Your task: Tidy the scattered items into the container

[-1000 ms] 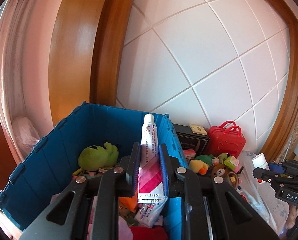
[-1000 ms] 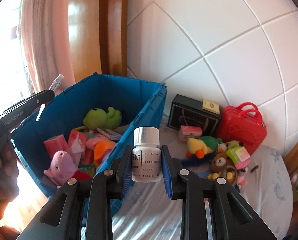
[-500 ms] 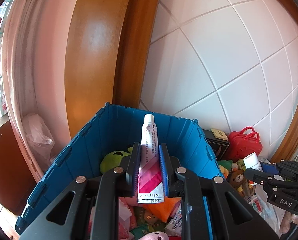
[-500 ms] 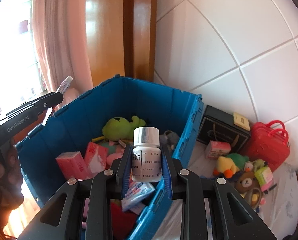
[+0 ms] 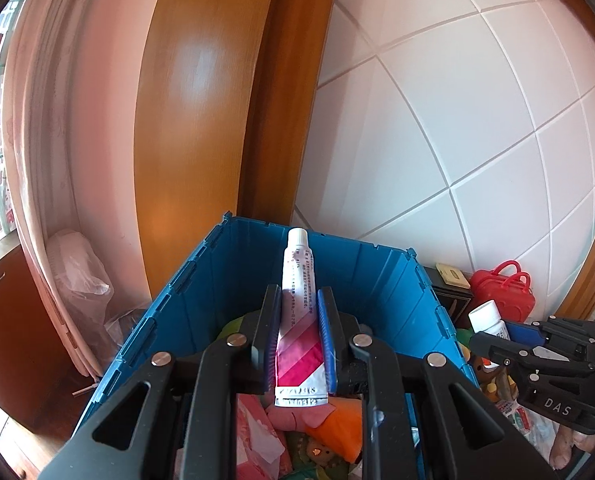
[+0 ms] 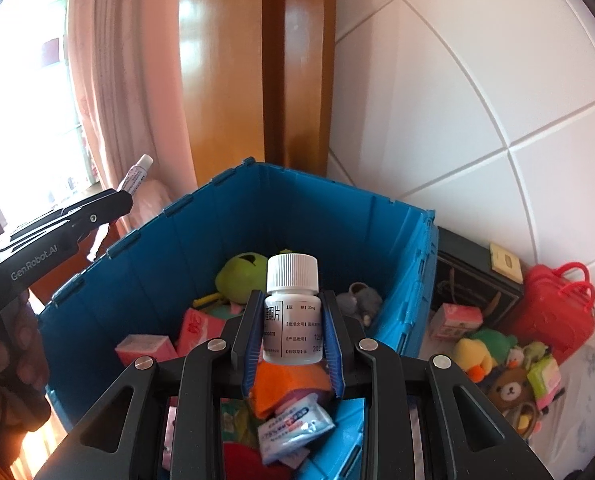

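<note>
Item: your left gripper (image 5: 297, 336) clamps a striped tube (image 5: 297, 320), your right gripper (image 6: 291, 332) a pill bottle (image 6: 292, 312); both poised above the blue crate (image 6: 225, 216) for dropping in

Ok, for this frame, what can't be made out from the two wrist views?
- Left wrist view: the blue crate's floor and most contents, hidden by the left gripper and its tube.
- Right wrist view: the near part of the crate, hidden by the right gripper; the pill bottle's label is too small to read.
- Both views: what the crate stands on is cut off.
</note>
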Demonstrator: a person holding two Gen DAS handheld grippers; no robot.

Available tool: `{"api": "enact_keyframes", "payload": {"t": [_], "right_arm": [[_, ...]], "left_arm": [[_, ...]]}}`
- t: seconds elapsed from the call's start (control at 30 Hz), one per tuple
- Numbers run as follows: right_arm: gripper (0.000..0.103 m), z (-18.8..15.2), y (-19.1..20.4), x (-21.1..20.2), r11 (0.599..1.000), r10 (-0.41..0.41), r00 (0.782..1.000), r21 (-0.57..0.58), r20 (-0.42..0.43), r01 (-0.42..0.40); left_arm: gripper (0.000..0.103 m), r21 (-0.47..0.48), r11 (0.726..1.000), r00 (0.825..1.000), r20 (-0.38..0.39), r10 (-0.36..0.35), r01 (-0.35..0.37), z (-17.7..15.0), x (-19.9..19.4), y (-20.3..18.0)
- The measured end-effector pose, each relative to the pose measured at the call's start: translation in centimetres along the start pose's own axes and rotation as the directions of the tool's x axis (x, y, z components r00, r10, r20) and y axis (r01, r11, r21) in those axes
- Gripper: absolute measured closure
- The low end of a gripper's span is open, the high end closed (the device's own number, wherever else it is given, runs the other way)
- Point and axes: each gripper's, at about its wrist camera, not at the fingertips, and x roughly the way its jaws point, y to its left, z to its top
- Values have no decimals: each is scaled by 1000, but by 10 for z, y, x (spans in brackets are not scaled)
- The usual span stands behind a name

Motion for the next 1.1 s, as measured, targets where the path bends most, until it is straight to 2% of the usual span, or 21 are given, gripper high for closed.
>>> {"api": "enact_keyframes", "payload": {"t": [0.13, 0.17, 0.2, 0.23, 0.27, 0.3, 0.33, 0.37, 0.77, 1.1], "right_arm": [[76, 5, 2, 9, 1000, 10, 1000, -5, -5, -10], [76, 7, 3, 11, 1000, 14, 1000, -7, -4, -14], [76, 8, 3, 12, 1000, 23, 1000, -12, 0, -23], [73, 9, 4, 13, 1000, 25, 1000, -19, 2, -25], [49, 10, 5, 13, 1000, 16, 1000, -26, 5, -16], [27, 11, 6, 13, 1000, 11, 1000, -26, 11, -11], [4, 10, 5, 10, 1000, 9, 1000, -21, 29, -8], [1, 9, 4, 6, 1000, 5, 998, -17, 55, -4], [1, -18, -17, -14, 1000, -5, 999, -2, 33, 5], [1, -40, -39, -46, 999, 1, 999, 44, 51, -3]], "left_arm": [[84, -59, 998, 1000, -17, -6, 5, 5, 5, 11], [80, -70, 997, 1000, -21, 5, -6, 8, 6, 13], [53, -75, 997, 999, -27, 24, -26, 10, 7, 14], [14, -78, 996, 999, -26, 42, -44, 11, 6, 14], [3, -84, 995, 999, -13, 51, -52, 12, 3, 15], [0, -85, 995, 999, 10, 51, -50, 12, -2, 15], [0, -77, 996, 998, 24, 54, -52, 13, -6, 13], [0, -65, 996, 998, 27, 62, -60, 14, -8, 10], [0, -20, 999, 999, 13, 42, -41, 7, -19, -16], [0, 31, 998, 999, -3, 47, -46, -6, -37, -51]]}}
